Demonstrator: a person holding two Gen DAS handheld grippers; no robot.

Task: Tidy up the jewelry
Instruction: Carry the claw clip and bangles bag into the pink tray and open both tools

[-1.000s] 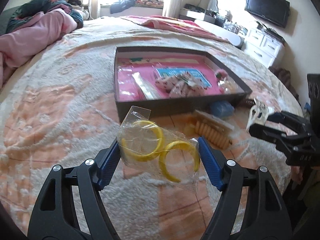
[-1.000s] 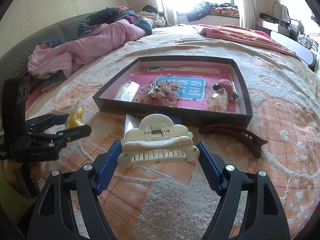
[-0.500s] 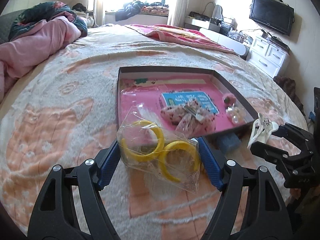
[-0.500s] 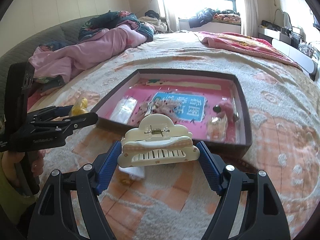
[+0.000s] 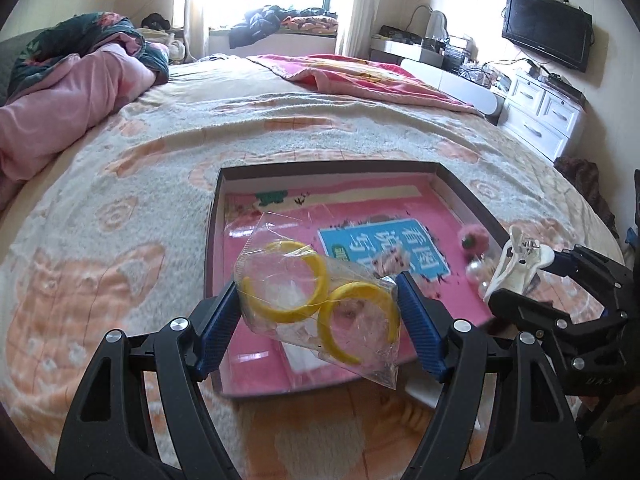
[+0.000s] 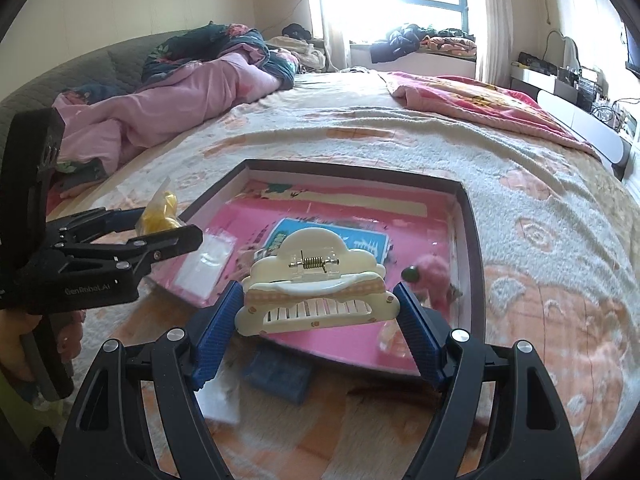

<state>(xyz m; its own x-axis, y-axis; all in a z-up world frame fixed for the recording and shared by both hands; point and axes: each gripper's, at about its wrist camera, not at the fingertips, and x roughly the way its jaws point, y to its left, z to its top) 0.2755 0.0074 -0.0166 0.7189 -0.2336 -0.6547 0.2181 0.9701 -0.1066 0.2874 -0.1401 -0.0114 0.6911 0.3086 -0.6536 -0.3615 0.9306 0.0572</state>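
— Bangles [image 5: 320, 300], two yellow ones sealed in a clear bag [image 5: 276, 248], sat pinched between the blue pads of the left claw [image 5: 318, 314], didn't they?

— They did. That claw was closed on the bag's edges and held it up over the near left part of the shallow dark tray [image 5: 212, 240] on the bed [image 5: 120, 184]. In the right wrist view the same bag showed as a yellow lump at the claw's tip [image 6: 160, 212].

— And inside the tray?

— A pink lining with a blue printed card [image 5: 384, 248], a flat clear packet [image 6: 206, 264] at the left, and a pink fluffy piece [image 6: 434, 270] against the right wall.

— What about the right side?

— The right claw [image 6: 318, 318] was clamped on a cream hair clip [image 6: 316, 280], teeth facing the camera, spring on top, held above the tray's near edge. Below it a blue box [image 6: 280, 376] lay on the bed, just outside the tray.
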